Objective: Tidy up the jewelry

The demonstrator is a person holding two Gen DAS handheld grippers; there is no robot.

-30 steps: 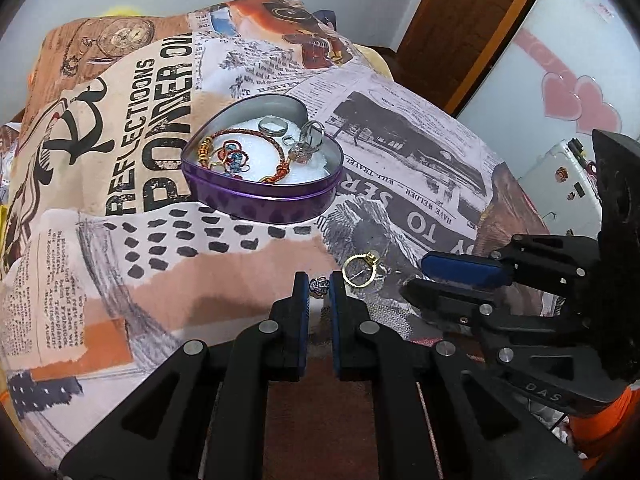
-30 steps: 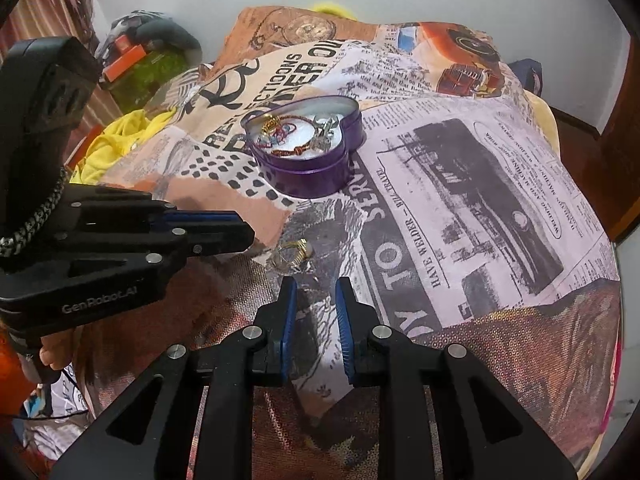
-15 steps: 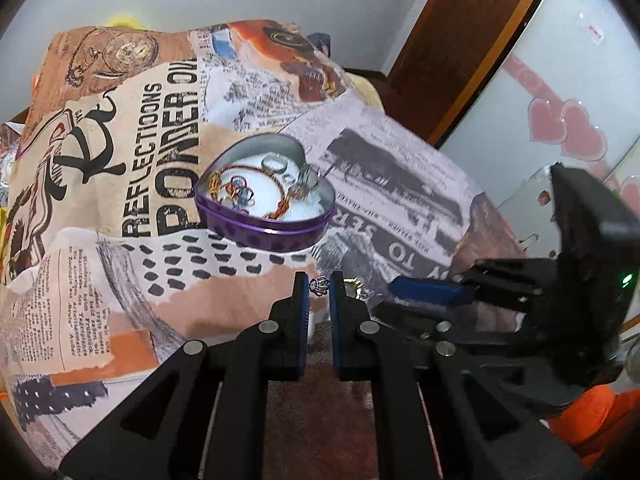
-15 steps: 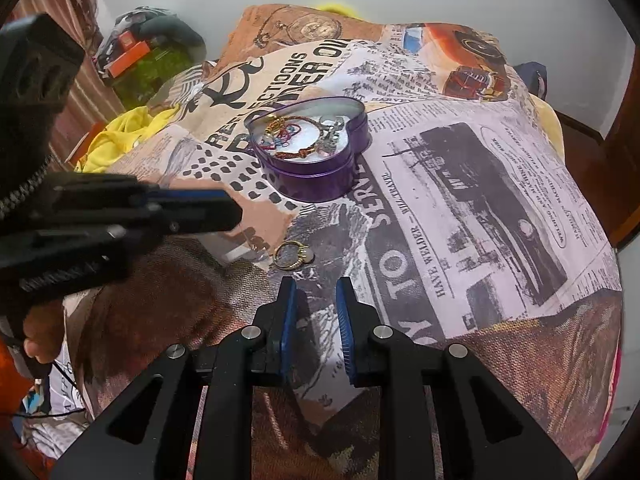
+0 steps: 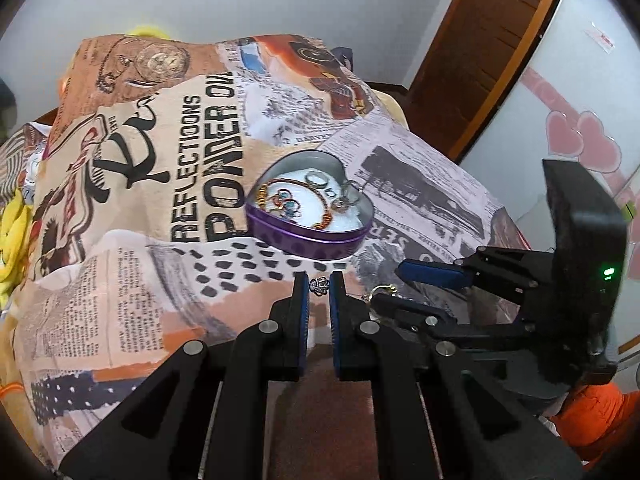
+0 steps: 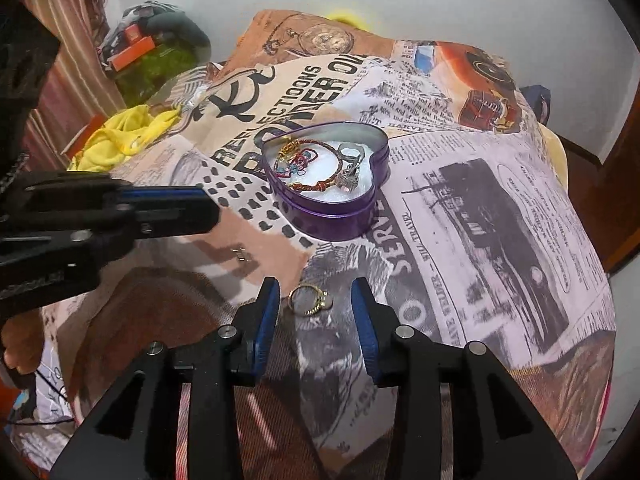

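Two grippers over newsprint bedspread [image 6: 480, 208] (white wall behind): left [image 5: 319, 286] pinching charm [image 5: 319, 286], right [image 6: 316, 300] released.

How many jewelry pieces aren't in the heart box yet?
3. A gold ring lies on the cloth between the open right gripper fingers; a silver charm is pinched in the left gripper; another small silver piece lies nearby. Others may hide.

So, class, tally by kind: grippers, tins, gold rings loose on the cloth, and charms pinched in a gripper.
Grippers: 2, left gripper and right gripper
Tins: 1, purple heart tin
Loose gold rings: 1, gold ring
Pinched charms: 1, silver charm
Total: 5
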